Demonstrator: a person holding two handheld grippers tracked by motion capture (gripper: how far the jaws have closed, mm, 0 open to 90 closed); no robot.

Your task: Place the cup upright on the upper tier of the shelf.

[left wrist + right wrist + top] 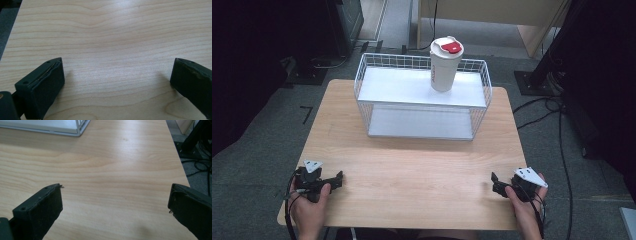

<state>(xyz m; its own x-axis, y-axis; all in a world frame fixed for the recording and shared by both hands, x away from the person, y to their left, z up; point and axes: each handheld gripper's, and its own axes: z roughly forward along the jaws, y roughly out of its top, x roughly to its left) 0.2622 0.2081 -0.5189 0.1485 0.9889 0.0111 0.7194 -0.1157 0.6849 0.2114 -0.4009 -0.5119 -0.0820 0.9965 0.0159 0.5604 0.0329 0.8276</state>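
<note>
Your left gripper [332, 181] and right gripper [498, 186] rest near the front corners of the table [412, 165], jaws spread wide and holding nothing. The likely work object, a white tumbler [444, 65] with a red lid tab, stands upright on the top shelf of the wire rack [422, 97], well apart from both. Expect a stiff, smooth, possibly slippery wall; grip mid-body, below the lid

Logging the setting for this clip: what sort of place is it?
Probably a lab or workshop set up for recording, not a home: a bare wooden table on grey carpet, black equipment stands with cables on the floor, and a staged wire shelf.
</note>
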